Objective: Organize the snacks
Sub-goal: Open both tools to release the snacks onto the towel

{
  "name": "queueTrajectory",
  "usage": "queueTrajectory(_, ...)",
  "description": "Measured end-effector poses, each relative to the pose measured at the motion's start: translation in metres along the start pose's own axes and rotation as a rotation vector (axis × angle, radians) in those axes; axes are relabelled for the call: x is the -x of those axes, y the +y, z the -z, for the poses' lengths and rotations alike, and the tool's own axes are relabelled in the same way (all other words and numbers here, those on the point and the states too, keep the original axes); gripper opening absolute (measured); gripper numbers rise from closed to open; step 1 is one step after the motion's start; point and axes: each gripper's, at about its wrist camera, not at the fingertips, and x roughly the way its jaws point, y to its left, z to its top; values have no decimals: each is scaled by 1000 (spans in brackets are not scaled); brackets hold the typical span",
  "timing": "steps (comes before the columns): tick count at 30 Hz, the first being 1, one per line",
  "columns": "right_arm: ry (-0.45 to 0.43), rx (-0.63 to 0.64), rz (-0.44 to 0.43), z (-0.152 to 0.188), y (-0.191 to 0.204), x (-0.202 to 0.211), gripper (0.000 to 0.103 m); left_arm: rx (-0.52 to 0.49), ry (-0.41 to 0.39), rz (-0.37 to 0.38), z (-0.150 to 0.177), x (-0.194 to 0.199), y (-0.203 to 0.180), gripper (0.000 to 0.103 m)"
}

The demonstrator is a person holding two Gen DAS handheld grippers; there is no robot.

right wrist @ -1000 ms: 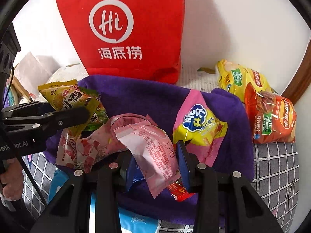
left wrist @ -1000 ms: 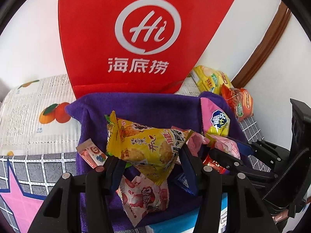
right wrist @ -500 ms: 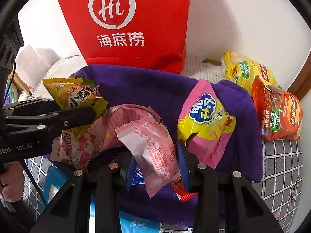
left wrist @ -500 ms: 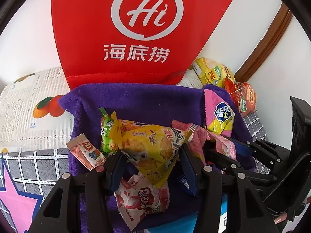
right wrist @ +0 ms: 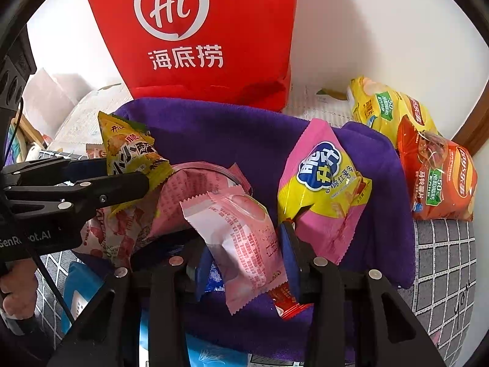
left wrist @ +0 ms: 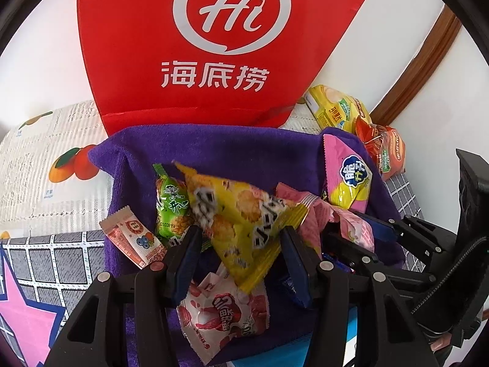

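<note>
A yellow snack packet (left wrist: 241, 226) is grasped by the left claw (left wrist: 241, 263); a pink snack packet (right wrist: 244, 244) lies between the opening jaws of the right claw (right wrist: 244, 263), still pinched.

Bare purple towel (right wrist: 220, 134) behind packets; red bag (right wrist: 214, 30) beyond.

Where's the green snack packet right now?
Left wrist view, left of centre: the green snack packet lies on the purple towel, tucked behind the yellow packet.
</note>
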Motion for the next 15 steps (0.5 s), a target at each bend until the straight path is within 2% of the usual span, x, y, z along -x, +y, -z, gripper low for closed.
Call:
queueTrajectory(3,1,1,-10,0,1,-2,48,-2,5,-14,0,-1,0,57)
queueTrajectory(5,-2,6,-22,0,3,-1,57,-3,3,-25,0,-1,0,61)
queueTrajectory(8,-16,8,-29,0,5,1,58,-3,-5,-15,-1,2,0,63)
queueTrajectory(10,-24,8,-39,0,5,3,60,0,-15,-5,-1,6,1,69)
queueTrajectory(15,-66,3,-56,-2,6,15,67,0,-32,11,-2,14,1,73)
